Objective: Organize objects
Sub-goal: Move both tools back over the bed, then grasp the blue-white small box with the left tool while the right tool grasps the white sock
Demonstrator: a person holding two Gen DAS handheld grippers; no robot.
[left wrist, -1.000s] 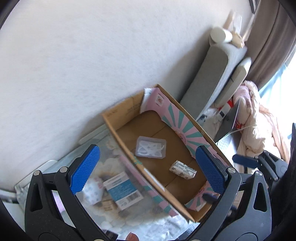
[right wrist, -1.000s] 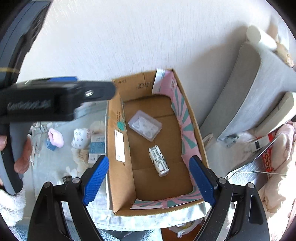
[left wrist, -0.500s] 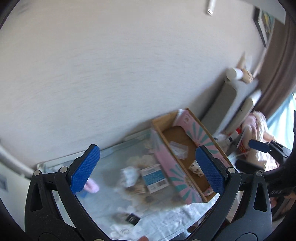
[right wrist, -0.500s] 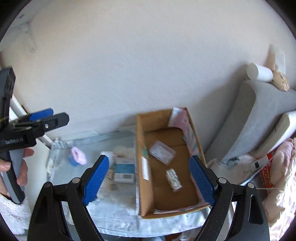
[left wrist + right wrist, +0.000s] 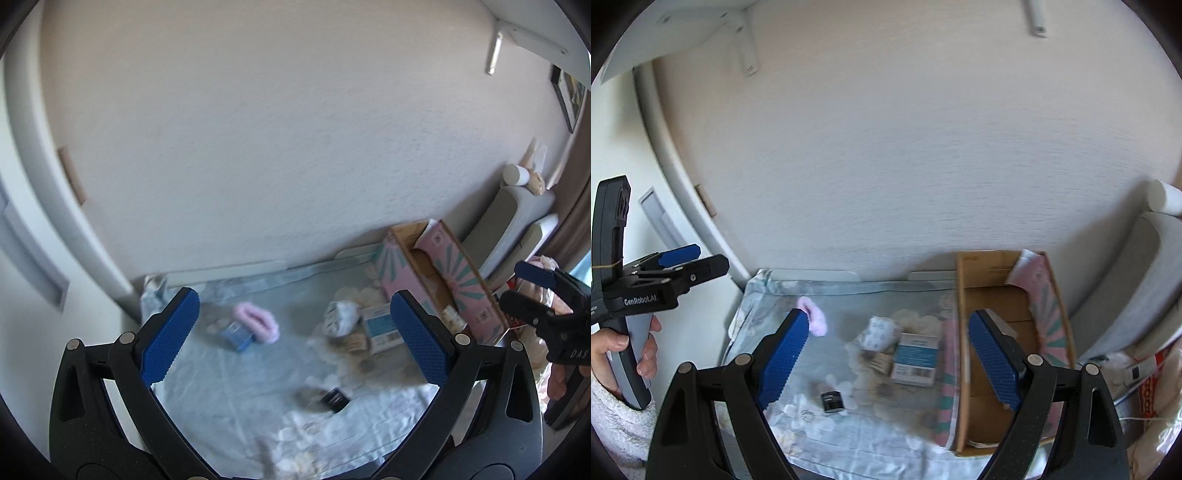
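Right wrist: fluffy pink roll (image 5: 812, 317), boxy brown cardboard carton (image 5: 964, 332), floral cloth (image 5: 849, 435).

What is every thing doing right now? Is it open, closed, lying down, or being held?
left gripper: open, holding nothing.
right gripper: open, holding nothing.
cardboard box: open at the top, sitting on the cloth's right end.
pink fluffy thing: lying loose on the cloth.
blue-and-white carton: lying flat beside the box.
white patterned bundle: resting next to the carton.
small black item: lying on the cloth, near edge.
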